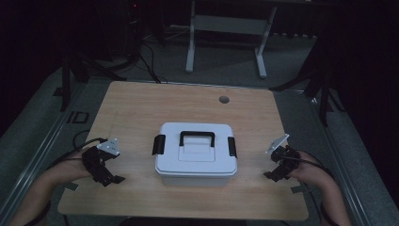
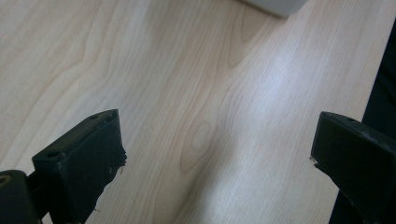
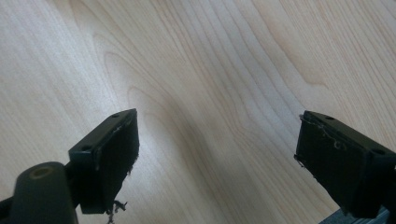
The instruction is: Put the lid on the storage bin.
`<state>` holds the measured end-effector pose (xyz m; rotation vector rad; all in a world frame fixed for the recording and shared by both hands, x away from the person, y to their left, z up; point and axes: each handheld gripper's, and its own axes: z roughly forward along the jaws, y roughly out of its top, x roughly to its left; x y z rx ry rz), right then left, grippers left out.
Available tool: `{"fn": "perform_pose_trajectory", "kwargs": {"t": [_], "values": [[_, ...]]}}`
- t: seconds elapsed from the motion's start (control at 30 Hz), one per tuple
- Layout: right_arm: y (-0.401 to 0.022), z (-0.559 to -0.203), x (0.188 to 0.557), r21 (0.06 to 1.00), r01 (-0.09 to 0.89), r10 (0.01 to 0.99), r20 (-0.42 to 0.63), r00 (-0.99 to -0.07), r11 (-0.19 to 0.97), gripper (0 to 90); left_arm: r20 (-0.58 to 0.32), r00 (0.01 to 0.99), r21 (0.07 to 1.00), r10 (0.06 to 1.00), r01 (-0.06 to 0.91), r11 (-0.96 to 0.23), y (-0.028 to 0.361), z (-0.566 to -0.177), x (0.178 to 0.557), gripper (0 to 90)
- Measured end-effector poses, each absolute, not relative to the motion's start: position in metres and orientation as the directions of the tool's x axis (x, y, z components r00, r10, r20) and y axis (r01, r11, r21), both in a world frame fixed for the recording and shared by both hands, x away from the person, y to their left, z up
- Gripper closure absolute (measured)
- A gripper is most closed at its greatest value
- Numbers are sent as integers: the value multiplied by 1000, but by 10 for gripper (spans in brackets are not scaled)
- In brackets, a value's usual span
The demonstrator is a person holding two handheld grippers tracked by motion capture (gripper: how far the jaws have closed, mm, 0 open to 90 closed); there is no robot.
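A white plastic box (image 1: 196,157) with a black carry handle (image 1: 197,137) and a black latch on each side sits shut in the middle of the wooden table (image 1: 141,108). My left gripper (image 1: 107,173) rests on the table to the box's left, open, with bare wood between its jaws (image 2: 217,154). A corner of the box (image 2: 275,5) shows at the top of the left gripper view. My right gripper (image 1: 276,170) rests to the box's right, open, and holds nothing (image 3: 217,154).
A round cable hole (image 1: 224,99) lies near the table's far edge. Beyond the table stand a white desk frame (image 1: 226,28) and dark stands on a grey floor. The table's front edge runs close to both hands.
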<state>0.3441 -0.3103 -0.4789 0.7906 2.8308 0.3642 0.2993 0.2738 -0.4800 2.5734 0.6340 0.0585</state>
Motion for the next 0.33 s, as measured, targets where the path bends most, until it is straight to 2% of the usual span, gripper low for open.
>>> {"fn": "perform_pose_trajectory", "kwargs": {"t": [0.33], "values": [[-310,-488,345,278,488,530,-99,-842,827,130,-96,881,469,463,450,-760,280,-494,296,21]]}}
